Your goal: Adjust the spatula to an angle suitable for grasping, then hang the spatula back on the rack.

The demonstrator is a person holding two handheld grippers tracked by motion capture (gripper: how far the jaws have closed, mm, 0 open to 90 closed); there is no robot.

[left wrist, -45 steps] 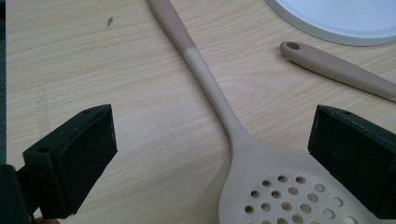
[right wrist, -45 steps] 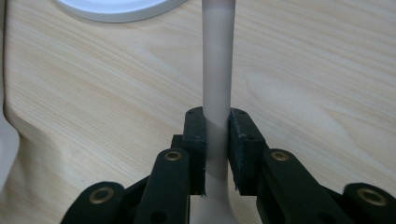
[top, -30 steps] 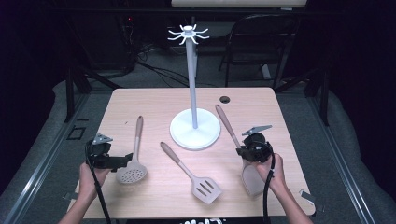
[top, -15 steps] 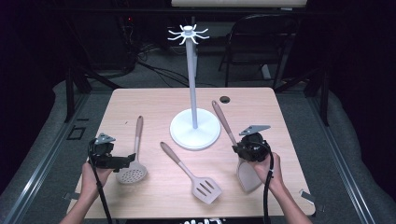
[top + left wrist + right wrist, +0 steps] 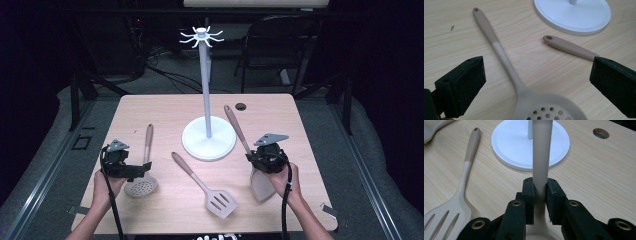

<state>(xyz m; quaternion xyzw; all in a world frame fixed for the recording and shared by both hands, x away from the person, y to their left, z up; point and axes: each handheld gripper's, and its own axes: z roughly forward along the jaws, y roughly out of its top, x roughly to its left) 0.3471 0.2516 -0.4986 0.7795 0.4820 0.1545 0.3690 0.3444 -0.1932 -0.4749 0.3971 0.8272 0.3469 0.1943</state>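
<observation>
Clamping spatula handle (image 5: 540, 157): right hand-held gripper (image 5: 540, 195); left hand-held gripper (image 5: 536, 75) apart above skimmer (image 5: 506, 65).

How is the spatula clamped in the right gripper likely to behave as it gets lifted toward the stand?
The spatula probably stays stiff: its handle juts straight from the right gripper without sagging. Gripped low on the handle, near the blade, it may pivot a little. The smooth round handle looks somewhat slippery, so it could twist between the pads. It likely weighs little.
</observation>
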